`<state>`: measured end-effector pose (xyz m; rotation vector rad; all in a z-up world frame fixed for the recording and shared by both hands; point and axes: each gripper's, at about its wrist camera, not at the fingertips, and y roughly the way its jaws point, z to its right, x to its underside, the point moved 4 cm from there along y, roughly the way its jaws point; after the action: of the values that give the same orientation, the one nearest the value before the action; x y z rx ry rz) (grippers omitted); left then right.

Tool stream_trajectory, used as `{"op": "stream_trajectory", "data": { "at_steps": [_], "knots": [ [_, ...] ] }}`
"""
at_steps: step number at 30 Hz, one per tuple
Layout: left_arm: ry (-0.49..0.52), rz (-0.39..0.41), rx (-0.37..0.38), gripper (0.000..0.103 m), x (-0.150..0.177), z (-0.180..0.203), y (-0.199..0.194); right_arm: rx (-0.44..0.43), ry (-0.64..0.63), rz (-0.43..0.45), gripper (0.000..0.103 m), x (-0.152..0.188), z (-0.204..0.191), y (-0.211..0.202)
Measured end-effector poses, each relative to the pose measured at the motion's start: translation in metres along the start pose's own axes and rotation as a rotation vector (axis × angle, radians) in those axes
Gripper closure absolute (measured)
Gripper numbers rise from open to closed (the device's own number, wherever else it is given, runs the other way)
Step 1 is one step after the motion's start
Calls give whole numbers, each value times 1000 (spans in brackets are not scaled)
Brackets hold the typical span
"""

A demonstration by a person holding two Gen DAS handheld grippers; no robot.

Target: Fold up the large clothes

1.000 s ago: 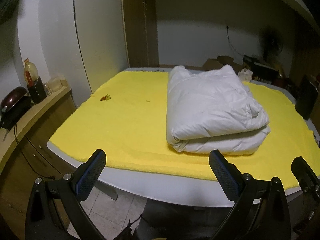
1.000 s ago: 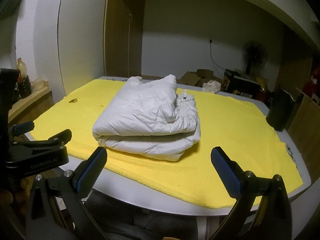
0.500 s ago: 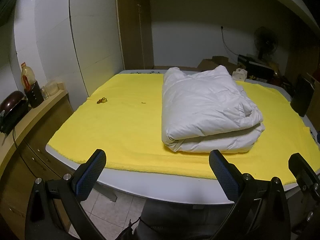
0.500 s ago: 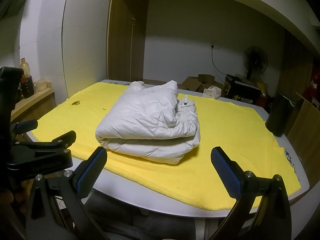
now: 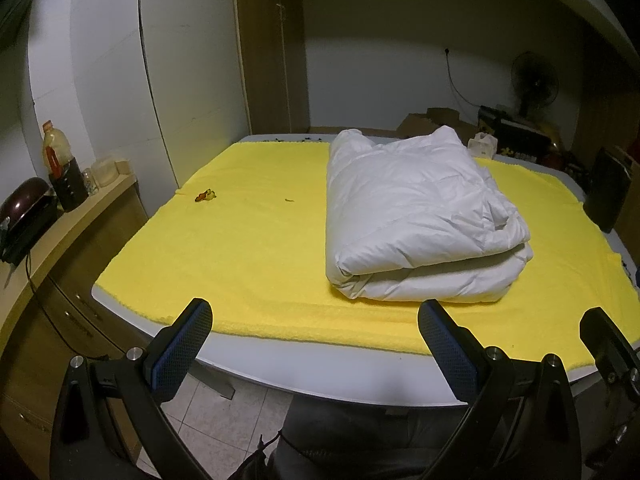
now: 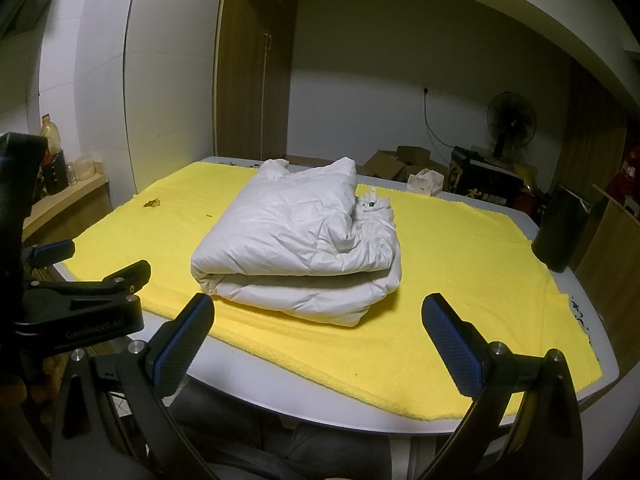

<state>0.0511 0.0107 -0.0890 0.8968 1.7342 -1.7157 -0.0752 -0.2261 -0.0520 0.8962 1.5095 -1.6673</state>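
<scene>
A white puffy jacket lies folded into a thick bundle on the yellow cloth that covers the table. My left gripper is open and empty, held back off the table's near edge, left of the bundle. My right gripper is open and empty too, in front of the bundle and short of the table edge. The left gripper's body shows at the left of the right wrist view.
A small brown scrap lies on the cloth's far left. A side counter with a bottle and jars stands left of the table. A black cylinder sits at the right edge. Boxes and a fan stand behind.
Both grippers have drawn back and risen a little from the table, so the bundle looks farther off. The jacket itself has not moved. Both grippers stay open.
</scene>
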Motion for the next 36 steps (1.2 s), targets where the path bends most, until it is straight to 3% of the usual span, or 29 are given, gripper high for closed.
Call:
{"op": "stream_trajectory", "data": {
  "at_steps": [36],
  "knots": [
    [14, -7, 5, 0, 4, 4, -2, 2, 29, -6, 0, 3, 6, 2]
  ]
}}
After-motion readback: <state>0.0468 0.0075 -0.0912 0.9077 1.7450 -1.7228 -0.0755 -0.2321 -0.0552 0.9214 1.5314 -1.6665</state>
